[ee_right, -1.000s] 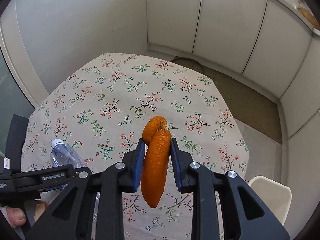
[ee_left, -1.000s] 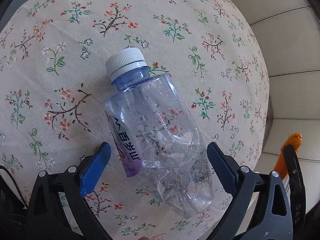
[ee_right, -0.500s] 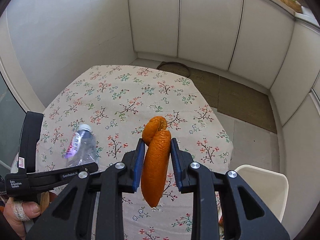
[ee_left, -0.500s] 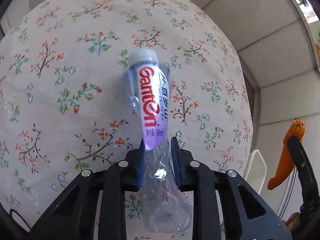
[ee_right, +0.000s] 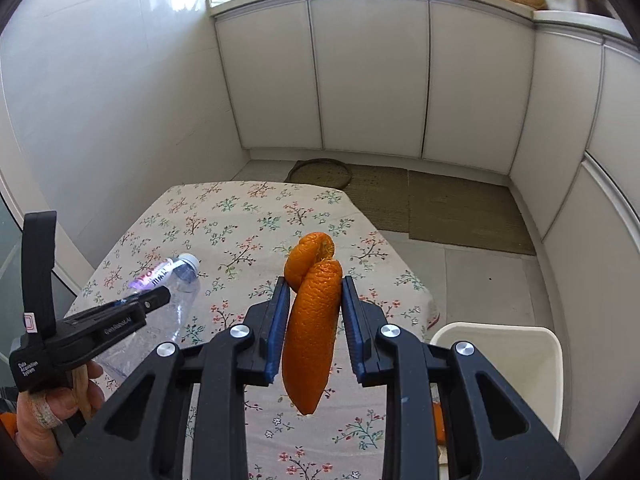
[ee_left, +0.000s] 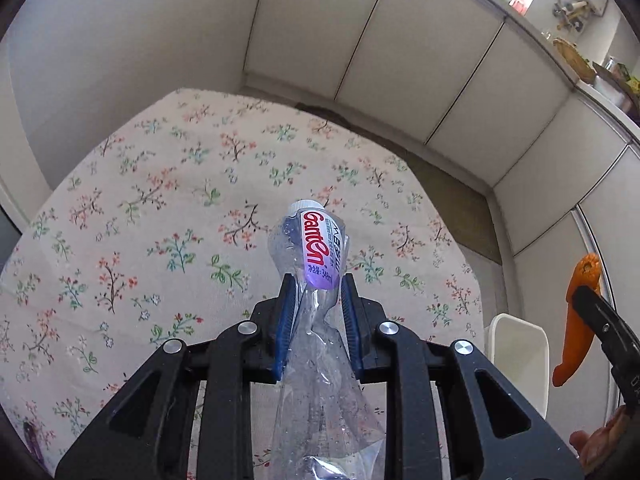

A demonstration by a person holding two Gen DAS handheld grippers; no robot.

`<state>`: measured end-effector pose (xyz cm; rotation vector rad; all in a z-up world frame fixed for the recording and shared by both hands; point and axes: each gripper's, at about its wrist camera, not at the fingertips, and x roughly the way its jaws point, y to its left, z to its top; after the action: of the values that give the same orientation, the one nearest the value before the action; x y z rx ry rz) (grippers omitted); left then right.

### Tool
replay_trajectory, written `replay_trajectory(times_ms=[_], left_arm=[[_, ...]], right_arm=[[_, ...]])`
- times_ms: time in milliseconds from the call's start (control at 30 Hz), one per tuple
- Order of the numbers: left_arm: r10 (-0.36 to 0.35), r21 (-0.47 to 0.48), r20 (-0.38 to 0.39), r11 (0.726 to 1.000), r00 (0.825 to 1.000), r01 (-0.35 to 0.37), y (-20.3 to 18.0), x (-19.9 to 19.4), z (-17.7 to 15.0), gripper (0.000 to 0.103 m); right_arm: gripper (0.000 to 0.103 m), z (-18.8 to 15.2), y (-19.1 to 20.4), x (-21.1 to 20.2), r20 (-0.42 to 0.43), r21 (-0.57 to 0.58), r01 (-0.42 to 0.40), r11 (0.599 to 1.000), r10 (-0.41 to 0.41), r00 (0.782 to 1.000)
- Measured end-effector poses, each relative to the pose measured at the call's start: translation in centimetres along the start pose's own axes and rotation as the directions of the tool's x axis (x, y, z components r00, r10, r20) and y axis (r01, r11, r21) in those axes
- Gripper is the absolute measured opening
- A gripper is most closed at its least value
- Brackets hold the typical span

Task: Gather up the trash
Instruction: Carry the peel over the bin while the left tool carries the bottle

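From the left wrist, my left tool (ee_left: 316, 312) is clamped on a clear, crumpled plastic bottle (ee_left: 316, 320); the blue ribbed pads pinch its creased waist flat. The white ridged cap points to 12 o'clock, and the glossy purple label reads "Ganten" in red. Below it lies the bench (ee_left: 160, 240), draped in matte floral cloth. At 4 o'clock stands a smooth white bin (ee_left: 516, 360), and at 3 o'clock hangs a strip of orange peel (ee_left: 576, 320).

From the right wrist, my right tool (ee_right: 314, 320) is clamped on that orange peel (ee_right: 310, 336), a pebbled, curled strip that juts out at 12 o'clock and tapers to a point at 6. The bottle (ee_right: 176, 280) appears at 9 o'clock, raised above the cloth. The bin (ee_right: 500, 356), rounded and open, sits at 4 o'clock beside the bench.
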<state>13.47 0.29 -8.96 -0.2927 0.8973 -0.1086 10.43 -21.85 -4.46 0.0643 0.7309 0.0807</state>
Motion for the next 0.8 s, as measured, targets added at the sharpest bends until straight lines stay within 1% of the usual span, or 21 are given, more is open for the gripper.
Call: replay_trajectory(times_ms=[133,300,400,633,800], left_arm=[[-0.030,0.052,0.073,0.998,0.997,0.026,-1.8,-2.0,0.9,0.022],[-0.095,0.091,0.121,0.992,0.988,0.084,-4.3,-3.9,1.4,0.022],[-0.140,0.128,0.150,0.984,0.979,0.121,-6.5,-5.1,1.4,0.022],[-0.251,0.200,0.165,0.955,0.954,0.217,-11.6,-7.0,0.7,0.022],[-0.320,0.260,0.151,0.926,0.935,0.275,-15.7,-7.7,-0.4,0.022]], right_arm=[[0.027,-0.5,-1.9,-1.8,0.034,0.047,0.042,0.998,-0.044,0.998],[0.027,-1.1,-4.5,-4.6,0.084,0.107,0.097,0.990,-0.106,0.991],[0.027,-1.8,-6.4,-6.2,0.105,0.140,0.134,0.981,-0.149,0.983],[0.027,-3.8,-11.1,-9.0,0.109,0.228,0.212,0.950,-0.241,0.964],[0.027,-5.2,-14.1,-10.3,0.099,0.267,0.262,0.927,-0.297,0.950]])
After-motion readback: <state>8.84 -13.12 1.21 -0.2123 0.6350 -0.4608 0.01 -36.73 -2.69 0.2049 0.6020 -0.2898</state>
